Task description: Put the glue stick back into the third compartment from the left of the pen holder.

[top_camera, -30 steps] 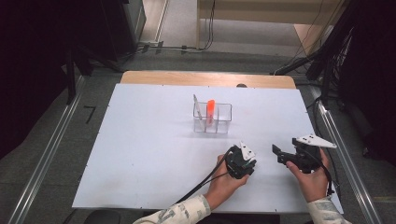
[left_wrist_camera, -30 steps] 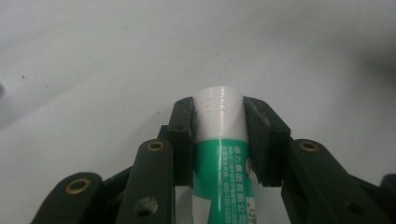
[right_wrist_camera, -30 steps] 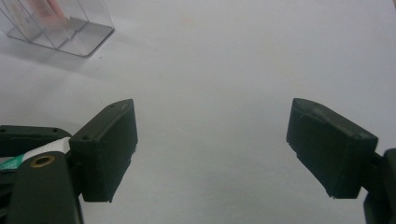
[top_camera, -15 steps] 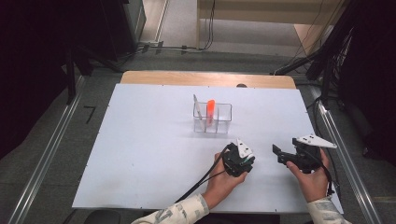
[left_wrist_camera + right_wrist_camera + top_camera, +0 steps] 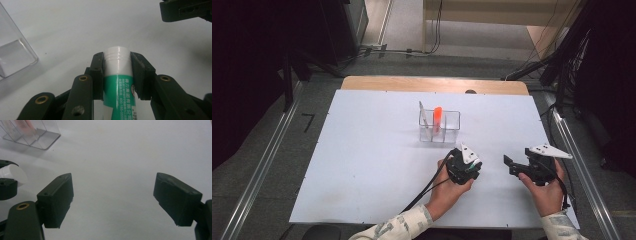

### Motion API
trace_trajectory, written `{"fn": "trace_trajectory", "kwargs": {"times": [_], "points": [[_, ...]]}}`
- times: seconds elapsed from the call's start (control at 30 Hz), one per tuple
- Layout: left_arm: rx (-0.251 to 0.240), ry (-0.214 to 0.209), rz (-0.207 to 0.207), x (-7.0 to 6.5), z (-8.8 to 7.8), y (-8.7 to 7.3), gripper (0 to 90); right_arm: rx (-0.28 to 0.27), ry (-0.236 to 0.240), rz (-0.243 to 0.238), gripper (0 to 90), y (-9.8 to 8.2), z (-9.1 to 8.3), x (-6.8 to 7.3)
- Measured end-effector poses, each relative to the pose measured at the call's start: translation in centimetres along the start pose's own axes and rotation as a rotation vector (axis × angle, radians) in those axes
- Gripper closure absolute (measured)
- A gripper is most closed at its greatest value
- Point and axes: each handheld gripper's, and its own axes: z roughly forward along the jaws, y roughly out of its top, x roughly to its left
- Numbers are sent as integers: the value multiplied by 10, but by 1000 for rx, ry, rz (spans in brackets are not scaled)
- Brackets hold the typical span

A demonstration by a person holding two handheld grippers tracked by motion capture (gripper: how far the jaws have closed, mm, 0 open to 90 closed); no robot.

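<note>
My left gripper (image 5: 465, 164) sits near the table's front, just below the clear organizer, and its jaws are shut on a green-and-white tube (image 5: 117, 82) with a white screw cap (image 5: 117, 56). The pads press both sides of the tube's neck at the left gripper's (image 5: 117, 65) tips. To the right of it, my right gripper (image 5: 513, 167) is held open, pointing left toward the tube. In the right gripper view the right gripper (image 5: 112, 200) has only bare white table between its wide-apart jaws, and the tube's cap (image 5: 12, 173) shows at the far left.
A clear divided organizer (image 5: 453, 131) stands mid-table, holding an upright orange item (image 5: 437, 117) and a thin pale item (image 5: 424, 115). Its corner (image 5: 15, 57) is close on the left in the left gripper view. The white table board (image 5: 362, 165) ends at a wooden edge (image 5: 432, 84) behind.
</note>
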Motion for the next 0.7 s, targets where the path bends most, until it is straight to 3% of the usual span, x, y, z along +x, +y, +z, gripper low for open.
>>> {"fn": "trace_trajectory", "kwargs": {"times": [0.7], "points": [[-24,7,-17,6,-6,10,662,0,-1,-2,153,0,0,0]]}}
